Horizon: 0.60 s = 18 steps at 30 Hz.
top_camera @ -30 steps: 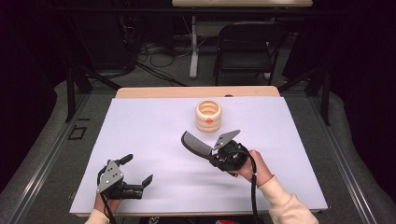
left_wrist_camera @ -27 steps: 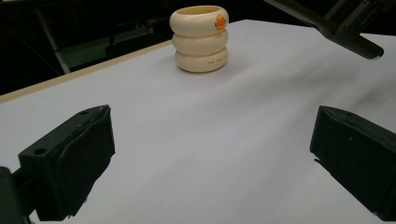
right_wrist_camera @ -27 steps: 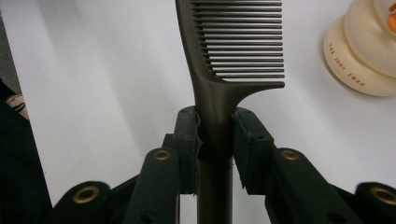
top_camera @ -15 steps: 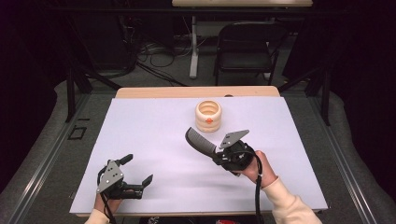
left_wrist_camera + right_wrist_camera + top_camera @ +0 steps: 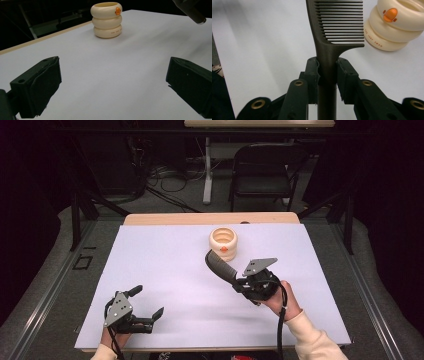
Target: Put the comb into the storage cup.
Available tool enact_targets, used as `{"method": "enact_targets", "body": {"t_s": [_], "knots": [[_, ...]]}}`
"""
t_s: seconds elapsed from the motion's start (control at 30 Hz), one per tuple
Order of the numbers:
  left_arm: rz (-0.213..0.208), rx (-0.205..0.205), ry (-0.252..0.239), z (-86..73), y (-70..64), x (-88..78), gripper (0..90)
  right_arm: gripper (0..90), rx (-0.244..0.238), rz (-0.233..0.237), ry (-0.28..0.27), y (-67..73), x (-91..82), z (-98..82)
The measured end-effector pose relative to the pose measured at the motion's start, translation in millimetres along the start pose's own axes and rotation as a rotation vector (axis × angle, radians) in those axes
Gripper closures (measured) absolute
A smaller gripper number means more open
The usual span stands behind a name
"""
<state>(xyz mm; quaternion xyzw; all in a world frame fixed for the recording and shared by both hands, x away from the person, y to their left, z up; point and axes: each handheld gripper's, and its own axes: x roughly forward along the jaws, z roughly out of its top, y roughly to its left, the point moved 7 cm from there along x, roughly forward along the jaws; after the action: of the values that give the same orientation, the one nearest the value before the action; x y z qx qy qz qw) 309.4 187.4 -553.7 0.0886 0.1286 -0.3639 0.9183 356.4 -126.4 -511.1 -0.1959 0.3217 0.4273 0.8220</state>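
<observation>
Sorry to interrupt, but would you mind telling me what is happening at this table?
A person works with two grippers over a white table. The right hand-held gripper is clamped on the handle of a dark comb, holding it close to a cream ribbed holder. The left hand-held gripper rests open near the table's front edge.

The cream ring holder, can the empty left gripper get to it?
Probably yes. The left gripper is open and holds nothing, and bare white table lies between it and the ring holder; the comb sits off to one side.
</observation>
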Motion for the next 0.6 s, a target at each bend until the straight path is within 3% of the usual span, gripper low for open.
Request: {"method": "enact_targets", "body": {"t_s": [0.6], "knots": [[0.0,0.001,0.001,0.0,-0.6,0.1,0.2,72.4,0.024,-0.026,-0.043,-11.8,-6.4,2.8]]}}
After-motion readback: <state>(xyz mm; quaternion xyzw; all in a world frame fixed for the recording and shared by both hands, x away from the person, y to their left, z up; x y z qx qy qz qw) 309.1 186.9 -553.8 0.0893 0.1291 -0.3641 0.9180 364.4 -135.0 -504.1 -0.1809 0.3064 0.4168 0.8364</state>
